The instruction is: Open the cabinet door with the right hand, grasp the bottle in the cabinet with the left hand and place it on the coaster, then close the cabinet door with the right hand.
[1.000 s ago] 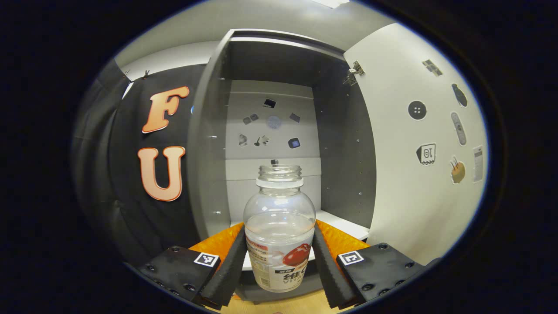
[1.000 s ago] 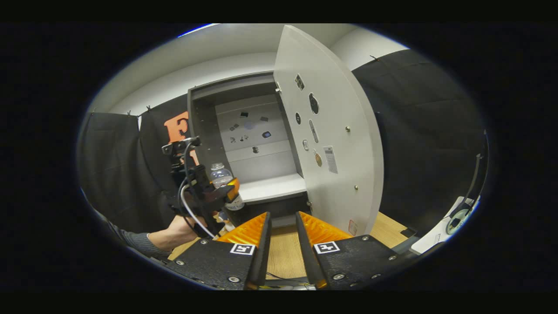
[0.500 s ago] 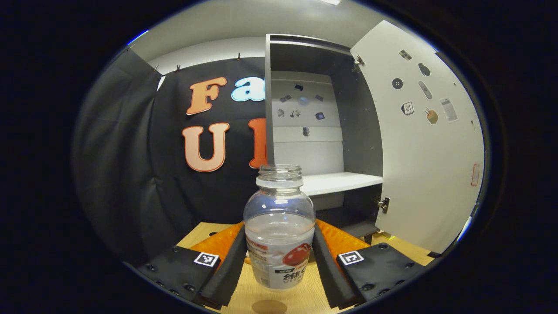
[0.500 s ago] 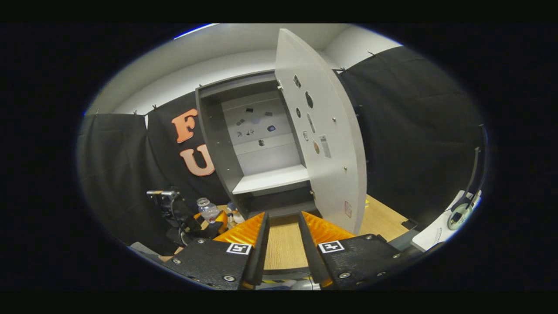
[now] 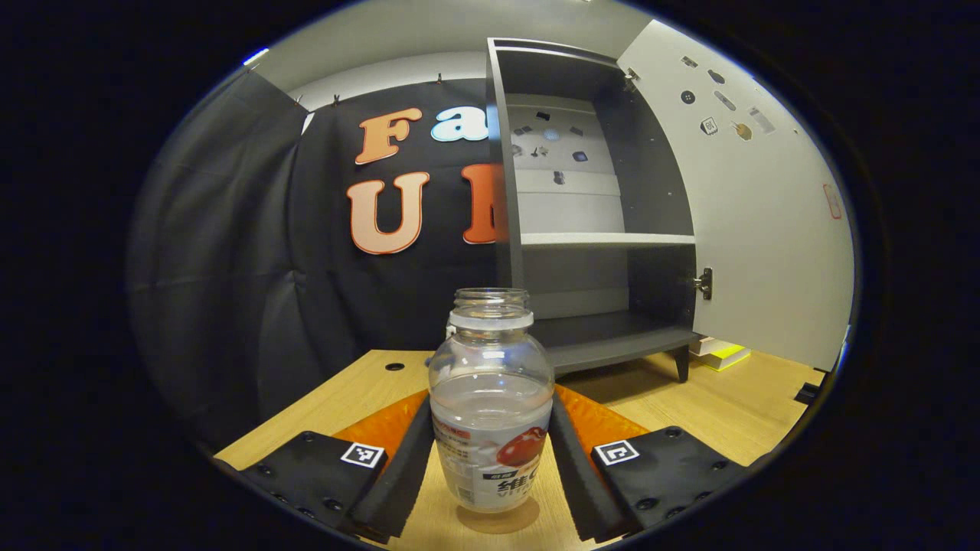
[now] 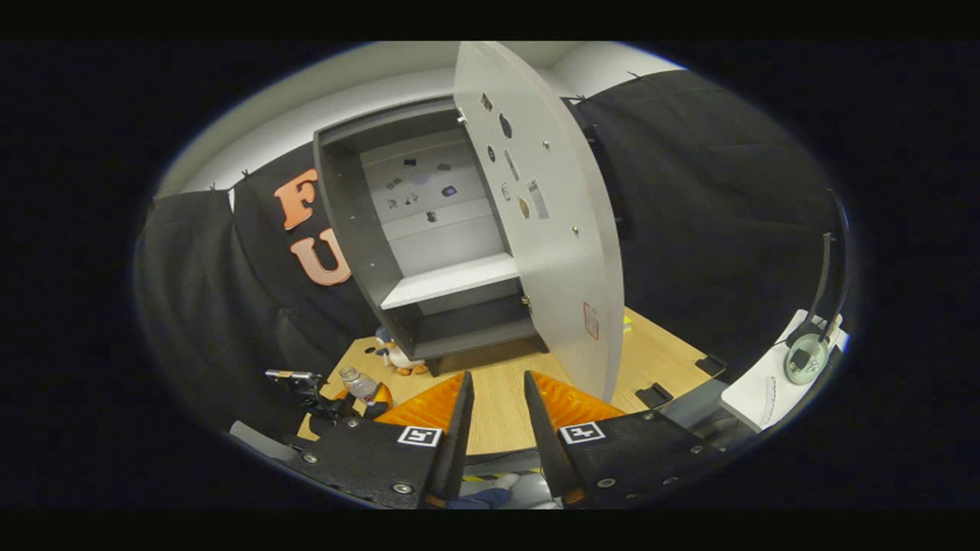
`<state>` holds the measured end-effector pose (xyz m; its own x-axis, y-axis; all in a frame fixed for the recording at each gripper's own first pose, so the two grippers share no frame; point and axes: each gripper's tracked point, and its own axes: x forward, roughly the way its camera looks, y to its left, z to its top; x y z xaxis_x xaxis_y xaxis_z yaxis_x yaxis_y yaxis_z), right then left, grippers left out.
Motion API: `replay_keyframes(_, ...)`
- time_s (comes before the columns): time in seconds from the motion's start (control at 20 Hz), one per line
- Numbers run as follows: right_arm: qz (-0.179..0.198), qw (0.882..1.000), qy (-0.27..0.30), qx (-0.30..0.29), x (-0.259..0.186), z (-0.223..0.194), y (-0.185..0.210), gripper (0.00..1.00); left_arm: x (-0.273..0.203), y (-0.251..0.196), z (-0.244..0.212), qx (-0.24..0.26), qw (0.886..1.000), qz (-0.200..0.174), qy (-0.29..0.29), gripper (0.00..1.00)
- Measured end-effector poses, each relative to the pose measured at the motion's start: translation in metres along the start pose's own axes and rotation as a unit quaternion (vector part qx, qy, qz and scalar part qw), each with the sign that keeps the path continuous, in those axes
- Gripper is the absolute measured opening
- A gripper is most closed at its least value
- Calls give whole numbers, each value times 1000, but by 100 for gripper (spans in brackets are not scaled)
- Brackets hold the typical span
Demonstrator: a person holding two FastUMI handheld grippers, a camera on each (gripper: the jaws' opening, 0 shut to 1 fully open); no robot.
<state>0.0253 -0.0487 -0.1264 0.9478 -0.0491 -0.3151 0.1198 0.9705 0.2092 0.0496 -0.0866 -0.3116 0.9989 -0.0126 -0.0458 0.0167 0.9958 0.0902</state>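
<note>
Currently the left gripper (image 5: 490, 459) is clamped on the bottle (image 5: 491, 398), both black pads pressed to its sides at about label height. Bottle is clear plastic, no cap, upright, red fruit print on the label. Its base sits on or just over a round brownish coaster (image 5: 498, 517) at 6 o'clock in the left gripper view; contact cannot be told. Light wood bench (image 5: 735, 405) underneath.

Cabinet (image 5: 597, 229) stands at 12 to 1 o'clock in that view, dark grey inside, with a white shelf (image 5: 605, 239) across the middle and small stickers on its back panel. Cabinet door (image 5: 766, 207) is swung wide open at 2 o'clock, stickers on its inner face, lower hinge visible. Yellow and white items (image 5: 716, 353) lie on the bench beneath the door's lower edge.

Right gripper (image 6: 498, 428) has its fingers apart, nothing between them, held over the bench and pointed at the cabinet (image 6: 429, 252). Door (image 6: 547, 222) edge is at 12 to 1 o'clock in the right gripper view, near but apart from the fingers. Left gripper (image 6: 360, 398) with bottle (image 6: 356, 383) shows small at 8 o'clock. A small toy figure (image 6: 398, 358) stands by the cabinet's left foot. Headphones (image 6: 804, 356) rest on a white surface at 3 to 4 o'clock.
</note>
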Motion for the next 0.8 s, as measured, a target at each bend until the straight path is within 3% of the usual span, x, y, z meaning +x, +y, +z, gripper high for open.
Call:
replay_keyframes(0.4,-12,998,55,-15,21,-37,-5,42,11,0,-56,-1,999,7,32,85)
replay_keyframes(0.8,-4,997,69,-23,23,-48,-1,42,6,-1,-60,-4,999,9,35,86)
